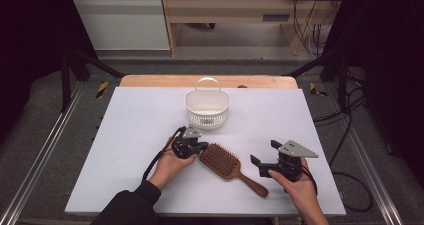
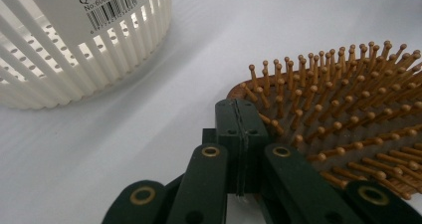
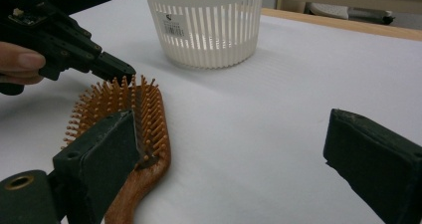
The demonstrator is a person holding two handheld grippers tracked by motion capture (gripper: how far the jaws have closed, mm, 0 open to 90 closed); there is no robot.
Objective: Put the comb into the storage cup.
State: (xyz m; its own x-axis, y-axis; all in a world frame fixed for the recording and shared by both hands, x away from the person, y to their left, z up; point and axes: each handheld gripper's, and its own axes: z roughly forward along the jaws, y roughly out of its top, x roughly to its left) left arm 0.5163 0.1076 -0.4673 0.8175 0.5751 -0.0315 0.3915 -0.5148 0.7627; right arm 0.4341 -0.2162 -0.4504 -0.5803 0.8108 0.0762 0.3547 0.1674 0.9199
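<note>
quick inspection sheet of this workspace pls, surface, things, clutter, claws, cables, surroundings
surface: white table top, wooden edge at the far side
job's things: wooden hairbrush lying bristles up between the hands, handle toward the near right; white slotted basket upright behind it, handle at the far side, label on its wall
clutter: nothing seen
claws: left claw shut, tip at the rim of the brush head; touching it or not, cannot tell; right claw open, beside the brush handle, holding nothing
cables: one black cable trails from the left claw; more on the floor at right
surroundings: black frame bars, grey floor, wooden furniture behind
</note>
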